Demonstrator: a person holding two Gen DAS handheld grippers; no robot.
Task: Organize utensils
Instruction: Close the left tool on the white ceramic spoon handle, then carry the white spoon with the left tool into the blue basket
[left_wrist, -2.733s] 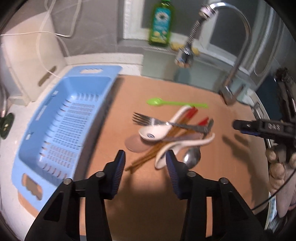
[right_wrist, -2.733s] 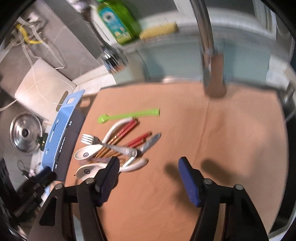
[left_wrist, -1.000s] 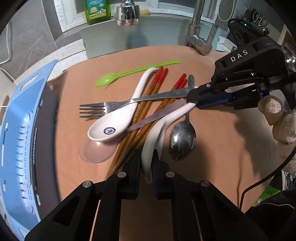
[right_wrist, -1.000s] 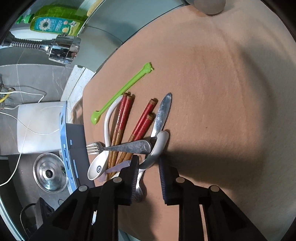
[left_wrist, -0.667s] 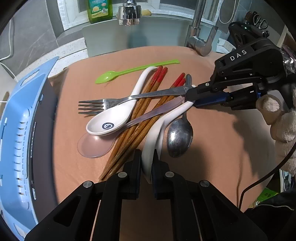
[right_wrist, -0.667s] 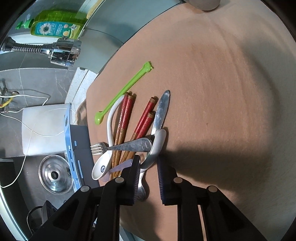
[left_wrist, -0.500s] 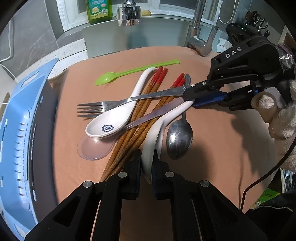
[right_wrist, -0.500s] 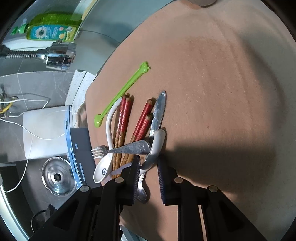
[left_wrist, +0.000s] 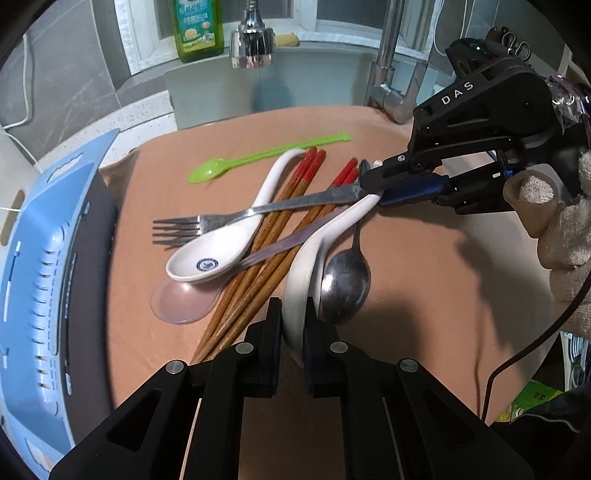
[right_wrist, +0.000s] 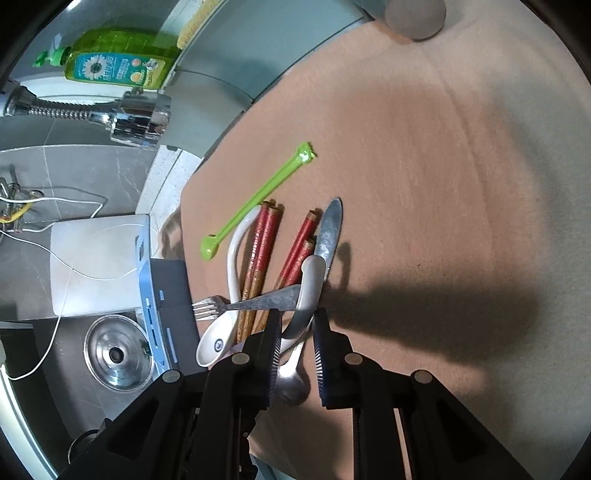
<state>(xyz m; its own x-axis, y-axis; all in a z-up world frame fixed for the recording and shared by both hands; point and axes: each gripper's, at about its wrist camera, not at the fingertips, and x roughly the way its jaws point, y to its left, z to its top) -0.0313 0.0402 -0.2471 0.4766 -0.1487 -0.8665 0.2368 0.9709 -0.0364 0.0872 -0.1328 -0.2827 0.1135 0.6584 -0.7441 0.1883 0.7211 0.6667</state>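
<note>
Presently the left gripper (left_wrist: 293, 326) fingers clamp the bowl of the white ceramic spoon (left_wrist: 317, 251) in the bench pile, the right gripper (right_wrist: 297, 334) nearly closed about its handle; rigid, glazed, slippery, breakable.

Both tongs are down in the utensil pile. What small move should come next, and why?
Probably a short lift of the left tongs. They are shut on the bowl of the white spoon, whose handle runs between the right tongs beside the fork handle's end; which one those pinch is unclear. A small lift would show whether the spoon comes free of the chopsticks.
</note>
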